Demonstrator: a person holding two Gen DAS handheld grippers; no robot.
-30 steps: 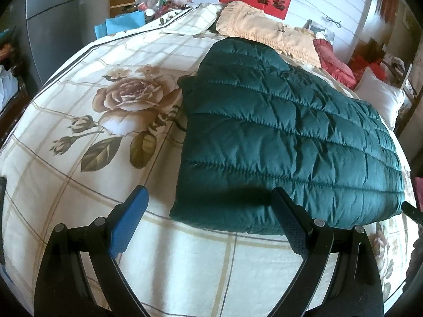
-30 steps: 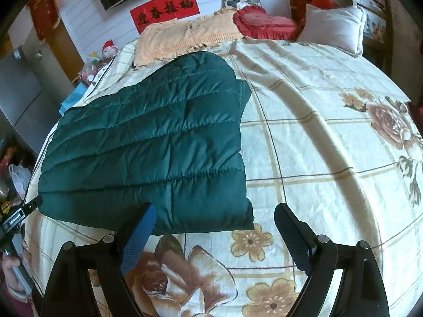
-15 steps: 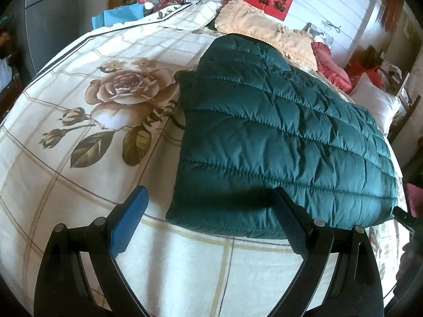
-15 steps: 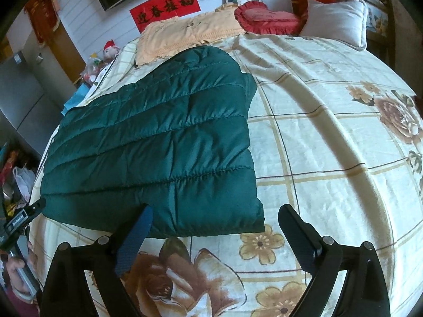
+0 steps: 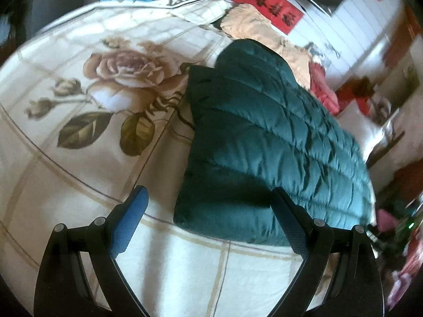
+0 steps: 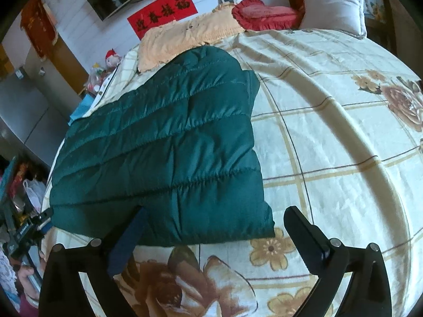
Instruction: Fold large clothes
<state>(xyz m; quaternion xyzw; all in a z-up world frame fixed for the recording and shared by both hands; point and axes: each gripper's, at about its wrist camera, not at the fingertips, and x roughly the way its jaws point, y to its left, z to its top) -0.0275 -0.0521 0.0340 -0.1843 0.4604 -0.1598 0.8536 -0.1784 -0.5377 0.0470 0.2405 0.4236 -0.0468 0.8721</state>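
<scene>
A folded green quilted jacket [image 6: 164, 148] lies on a floral bed [image 6: 330, 137]. Left gripper [image 5: 208, 211] and right gripper [image 6: 214, 227] hover above it, jaws wide apart, holding nothing.

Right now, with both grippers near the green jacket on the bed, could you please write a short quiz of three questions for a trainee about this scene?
1. True or false: the left gripper is clamped on the green quilted jacket.
2. Multiple choice: on what does the jacket lie? A) a bare wooden floor B) the floral bedspread C) a chair
3. Fill in: at the head of the bed, between the peach pillow cover and the white pillow, lies a ____ cushion.

Key:
1. False; both the left gripper and the right gripper are open and hold nothing.
2. B
3. red
</scene>
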